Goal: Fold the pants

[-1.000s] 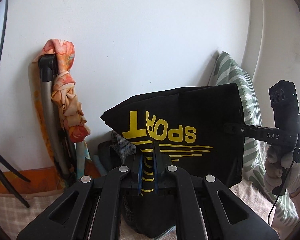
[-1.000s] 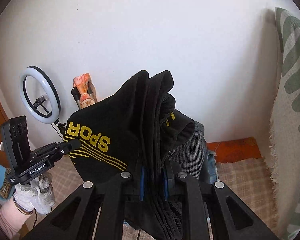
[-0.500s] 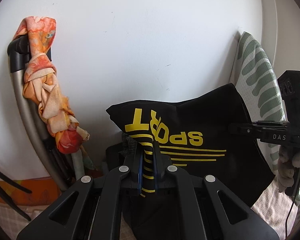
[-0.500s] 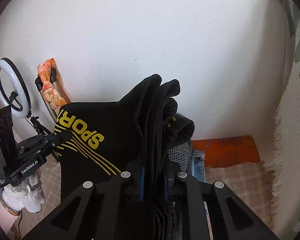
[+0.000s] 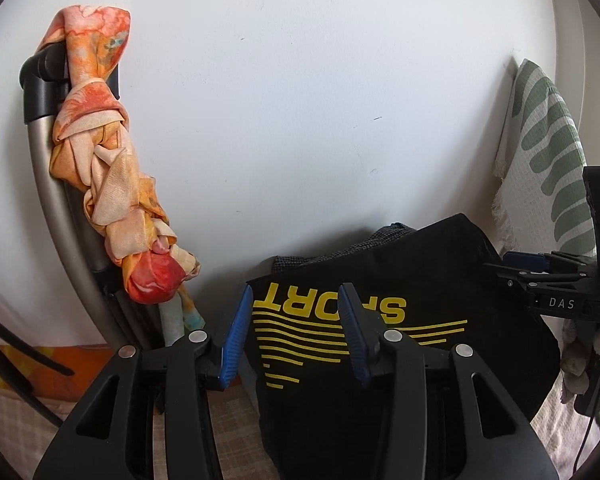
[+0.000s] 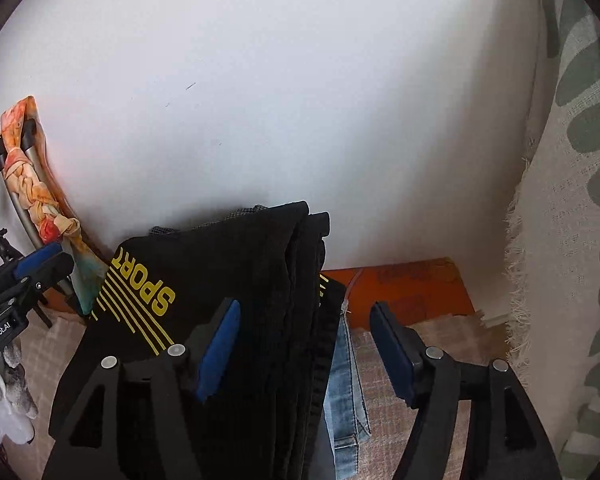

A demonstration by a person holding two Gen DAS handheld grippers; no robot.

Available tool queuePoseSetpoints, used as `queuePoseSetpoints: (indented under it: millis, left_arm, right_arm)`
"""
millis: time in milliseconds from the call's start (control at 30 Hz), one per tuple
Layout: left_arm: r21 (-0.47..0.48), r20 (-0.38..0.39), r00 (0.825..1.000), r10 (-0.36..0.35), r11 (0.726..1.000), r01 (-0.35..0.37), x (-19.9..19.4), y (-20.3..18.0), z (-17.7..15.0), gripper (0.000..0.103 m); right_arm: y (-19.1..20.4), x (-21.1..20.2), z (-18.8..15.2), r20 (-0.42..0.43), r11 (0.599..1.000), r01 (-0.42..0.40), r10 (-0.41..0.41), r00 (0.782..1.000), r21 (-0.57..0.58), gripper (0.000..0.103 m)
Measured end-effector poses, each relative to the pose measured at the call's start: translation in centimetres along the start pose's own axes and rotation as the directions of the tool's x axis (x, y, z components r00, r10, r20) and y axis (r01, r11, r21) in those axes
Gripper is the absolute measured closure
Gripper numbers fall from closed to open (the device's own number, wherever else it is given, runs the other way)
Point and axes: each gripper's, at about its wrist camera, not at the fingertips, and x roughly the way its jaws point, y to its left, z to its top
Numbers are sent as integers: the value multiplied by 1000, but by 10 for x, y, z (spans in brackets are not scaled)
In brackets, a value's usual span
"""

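White wall point(image 5: 300, 100) is seen behind; an orange scarf point(image 5: 108, 168) hangs at left. Folded black pants point(image 5: 380, 320), printed "SPORT" in yellow, are laid on other clothes. Both the left gripper point(image 5: 296, 336) and right gripper point(image 6: 304, 344) are opening, pads off the cloth between them.

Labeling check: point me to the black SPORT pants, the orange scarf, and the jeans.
black SPORT pants point(image 5: 380, 280): left wrist view, on the printed face above the lettering.
orange scarf point(image 5: 104, 184): left wrist view, mid twist on the chair frame.
jeans point(image 6: 346, 384): right wrist view, light denim strip beside the pants.
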Motion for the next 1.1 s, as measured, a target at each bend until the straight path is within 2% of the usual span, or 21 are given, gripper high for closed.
queuePoseSetpoints:
  millis: [267,533,633,800,900,933,967,1100]
  left_arm:
    - [59,-16,1000,-8,998,9,-26,-12,-7,55]
    - [96,15,1000,1,995,-2,-79,-16,-16,40]
    - [90,12,1000,0,996,-1,-99,-13,-23,38]
    - [44,13,1000,-13,999,12,-137,-7,-34,35]
    - [37,30,999,-10,999,9,-165,-7,-41,30]
    - [37,35,999,-5,999,4,-175,-7,-44,27]
    - [36,41,999,-2,999,0,-185,-8,-48,26]
    - [71,50,999,18,997,-22,-223,-15,-67,23]
  right_arm:
    - [6,-33,-4,29,1000,8,-8,1000,0,33]
    - [29,-75,-28,57,998,7,-4,998,-62,32]
    - [36,-98,-39,86,998,-2,7,996,-58,11]
    - [53,-143,-60,137,996,19,-6,991,-92,9]
    - [62,-172,-73,150,995,13,1,989,-95,8]
    - [64,-183,-79,156,996,17,-2,988,-93,7]
    - [67,-192,-84,162,995,20,-4,987,-94,1]
    - [79,-230,-108,188,995,29,-11,982,-94,0]
